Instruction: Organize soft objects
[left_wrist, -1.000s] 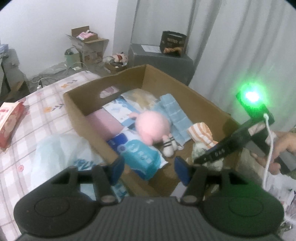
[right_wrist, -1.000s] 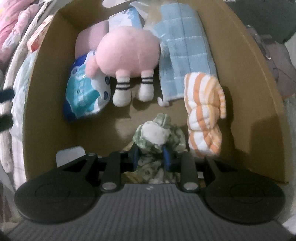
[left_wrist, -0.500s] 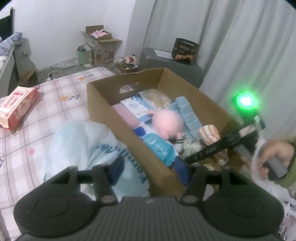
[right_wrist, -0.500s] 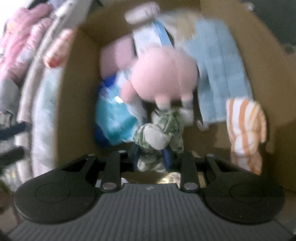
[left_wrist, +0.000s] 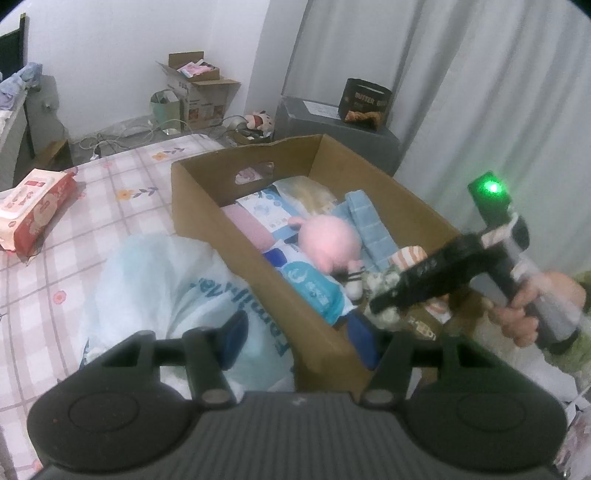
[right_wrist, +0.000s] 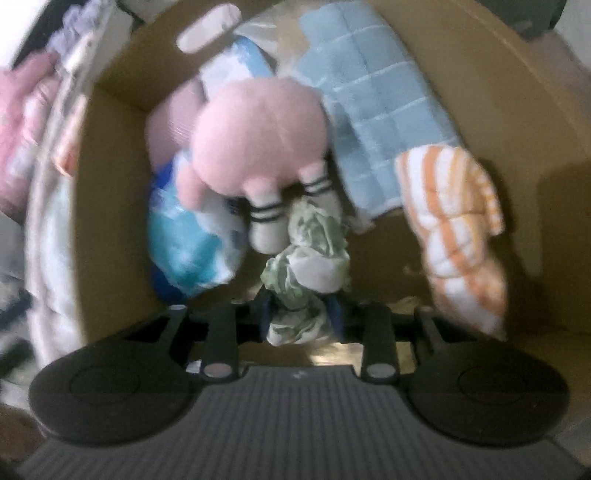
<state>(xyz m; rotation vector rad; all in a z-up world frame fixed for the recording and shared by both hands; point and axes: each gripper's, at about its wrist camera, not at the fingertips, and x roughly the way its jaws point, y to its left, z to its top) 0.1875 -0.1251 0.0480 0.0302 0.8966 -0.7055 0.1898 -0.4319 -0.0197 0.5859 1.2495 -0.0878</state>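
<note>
An open cardboard box (left_wrist: 195, 206) on the bed holds a pink plush toy (right_wrist: 258, 144), a light blue towel (right_wrist: 376, 122), an orange-striped cloth (right_wrist: 454, 221) and a blue wipes packet (right_wrist: 188, 251). My right gripper (right_wrist: 299, 310) points down into the box with a crumpled green-and-white cloth (right_wrist: 310, 258) between its pads, right by the plush's striped feet. Its jaws are opening, and the cloth still fills the gap. In the left wrist view a hand holds that gripper (left_wrist: 424, 280) over the box's near end. My left gripper (left_wrist: 299, 336) is open and empty, straddling the box's near wall.
A pale blue-printed plastic bag (left_wrist: 166, 280) lies against the box's left side on the chequered sheet (left_wrist: 110, 184). A red wipes pack (left_wrist: 33, 210) sits at the far left. Beyond the bed are a grey cabinet (left_wrist: 332, 125), an open carton (left_wrist: 195, 92) and curtains.
My left gripper drew back from over the box, so the plastic bag now lies under its left finger. My right gripper carried the green-and-white cloth forward to the plush's feet, and its jaws widened slightly.
</note>
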